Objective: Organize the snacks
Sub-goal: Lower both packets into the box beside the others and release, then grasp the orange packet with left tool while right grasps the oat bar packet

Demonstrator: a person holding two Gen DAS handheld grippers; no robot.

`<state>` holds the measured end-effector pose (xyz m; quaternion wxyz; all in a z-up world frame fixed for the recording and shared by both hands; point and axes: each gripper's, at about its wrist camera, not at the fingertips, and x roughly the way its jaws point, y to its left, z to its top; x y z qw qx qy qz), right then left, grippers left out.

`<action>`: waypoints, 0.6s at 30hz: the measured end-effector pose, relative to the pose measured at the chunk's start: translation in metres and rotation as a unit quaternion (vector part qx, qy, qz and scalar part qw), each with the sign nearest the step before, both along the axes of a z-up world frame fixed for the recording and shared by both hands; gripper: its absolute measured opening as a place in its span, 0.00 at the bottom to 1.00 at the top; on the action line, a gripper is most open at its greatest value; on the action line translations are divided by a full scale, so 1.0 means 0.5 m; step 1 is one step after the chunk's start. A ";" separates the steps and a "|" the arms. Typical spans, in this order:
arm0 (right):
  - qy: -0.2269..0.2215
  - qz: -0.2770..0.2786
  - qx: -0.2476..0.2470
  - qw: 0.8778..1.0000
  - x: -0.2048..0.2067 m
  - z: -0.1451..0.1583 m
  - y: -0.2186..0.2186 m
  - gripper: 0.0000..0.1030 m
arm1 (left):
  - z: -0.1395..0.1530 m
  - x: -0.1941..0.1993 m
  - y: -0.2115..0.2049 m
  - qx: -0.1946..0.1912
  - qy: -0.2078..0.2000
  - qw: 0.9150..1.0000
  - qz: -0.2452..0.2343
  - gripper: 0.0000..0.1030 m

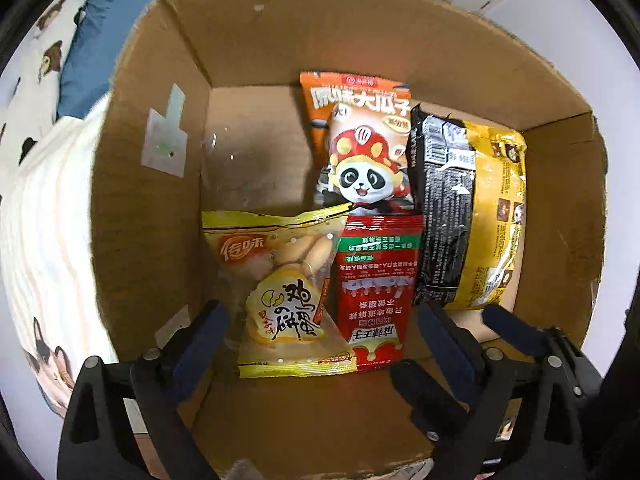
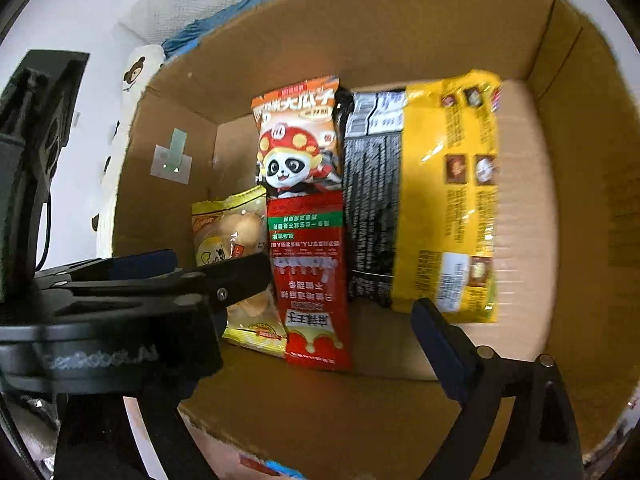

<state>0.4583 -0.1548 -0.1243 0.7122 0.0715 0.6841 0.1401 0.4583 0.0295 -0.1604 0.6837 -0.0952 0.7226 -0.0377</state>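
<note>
Cardboard box with four snack packs lying flat on its floor. Against the left wall, toward the near edge: yellow egg-biscuit bag, clear window showing pale biscuits. Touching its right side: red spicy-strip packet, print upside down. Beyond that, toward the far wall: orange sunflower-seed pack with a panda in a red cap, its near end covered by the red packet. Further right, flush against both: black-and-yellow noodle pack, with bare floor between it and the right wall.

Left gripper over the near edge, released, fingers spread to either side of the biscuit bag and red packet, gripping nothing. Right gripper close alongside, also released, only one blue-padded finger clear, near the noodle pack's near end.
</note>
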 end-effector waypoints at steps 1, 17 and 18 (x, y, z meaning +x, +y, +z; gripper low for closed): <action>-0.006 -0.001 -0.005 1.000 -0.004 0.010 -0.005 0.96 | 0.010 -0.004 0.000 -0.003 -0.006 1.000 0.000 0.95; -0.150 -0.039 -0.058 0.986 -0.151 0.212 -0.116 0.96 | 0.248 -0.187 -0.003 0.046 -0.228 0.972 0.011 0.95; -0.156 -0.044 -0.053 0.985 -0.167 0.225 -0.122 0.96 | 0.259 -0.206 -0.002 0.042 -0.236 0.971 0.012 0.95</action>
